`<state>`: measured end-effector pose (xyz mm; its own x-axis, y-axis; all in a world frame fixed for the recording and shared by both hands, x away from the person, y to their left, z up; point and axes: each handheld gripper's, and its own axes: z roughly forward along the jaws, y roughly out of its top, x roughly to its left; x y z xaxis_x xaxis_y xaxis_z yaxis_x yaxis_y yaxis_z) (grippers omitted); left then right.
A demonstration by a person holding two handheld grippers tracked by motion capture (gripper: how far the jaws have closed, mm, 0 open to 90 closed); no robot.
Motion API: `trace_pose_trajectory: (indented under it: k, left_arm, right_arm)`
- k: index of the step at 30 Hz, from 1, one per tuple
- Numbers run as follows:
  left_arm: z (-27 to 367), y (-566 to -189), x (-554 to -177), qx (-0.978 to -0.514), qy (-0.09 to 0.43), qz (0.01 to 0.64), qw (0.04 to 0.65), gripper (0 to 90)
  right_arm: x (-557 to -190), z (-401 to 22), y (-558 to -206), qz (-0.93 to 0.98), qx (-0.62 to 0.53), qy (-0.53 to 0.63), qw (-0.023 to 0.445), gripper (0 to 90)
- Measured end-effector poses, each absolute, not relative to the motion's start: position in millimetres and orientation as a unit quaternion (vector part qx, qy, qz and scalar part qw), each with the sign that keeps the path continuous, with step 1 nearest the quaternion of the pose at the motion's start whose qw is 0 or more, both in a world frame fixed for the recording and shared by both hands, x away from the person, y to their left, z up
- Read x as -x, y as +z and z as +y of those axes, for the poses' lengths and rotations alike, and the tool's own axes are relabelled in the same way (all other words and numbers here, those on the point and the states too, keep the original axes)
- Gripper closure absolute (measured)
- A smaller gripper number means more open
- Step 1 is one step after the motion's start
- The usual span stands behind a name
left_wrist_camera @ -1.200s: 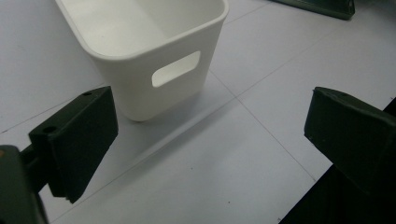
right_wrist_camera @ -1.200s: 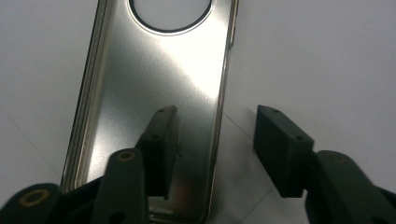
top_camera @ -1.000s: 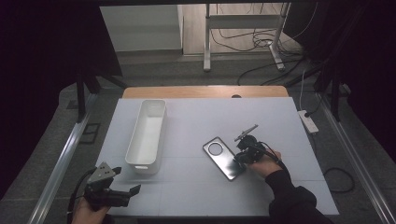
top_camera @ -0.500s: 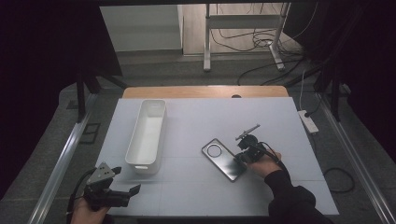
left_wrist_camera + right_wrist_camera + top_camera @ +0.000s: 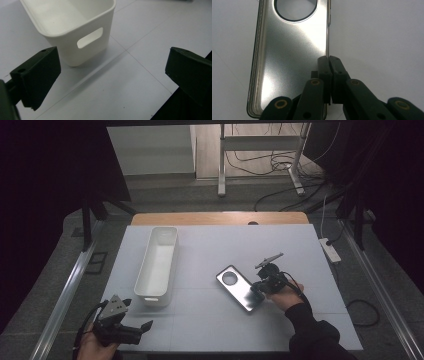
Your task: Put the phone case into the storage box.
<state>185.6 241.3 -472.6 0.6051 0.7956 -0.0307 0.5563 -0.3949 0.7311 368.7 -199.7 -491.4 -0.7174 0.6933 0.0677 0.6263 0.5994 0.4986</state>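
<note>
Right gripper [image 5: 261, 289] is clamped tight on the long edge of the silver phone case [image 5: 239, 287], which lies flat on the tabletop [image 5: 210, 325] right of centre. Left gripper [image 5: 131, 326] hangs wide open and empty at the near left corner, beside the white bin [image 5: 157, 265].

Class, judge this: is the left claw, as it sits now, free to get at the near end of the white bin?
Probably yes. The left claw is open, and bare table lies between it and the white bin; the phone case lies well off to the side.
</note>
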Motion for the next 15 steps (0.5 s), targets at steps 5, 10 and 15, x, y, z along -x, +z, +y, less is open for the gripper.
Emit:
trace_pose_trajectory:
  k: [5, 10, 15]
  left_arm:
    - [242, -471, -186, -0.811, 0.154, 0.412, 0.385, 0.0]
    - [239, -470, -187, -0.806, 0.142, 0.411, 0.402, 0.0]
    - [232, -468, -189, -0.802, 0.128, 0.407, 0.418, 0.0]
  right_arm:
    - [-367, -203, -486, 0.887, -0.368, 0.269, 0.067, 88.5]
    - [-365, -205, -482, 0.886, -0.363, 0.279, 0.071, 88.5]
    - [-365, -208, -480, 0.883, -0.365, 0.284, 0.075, 88.5]
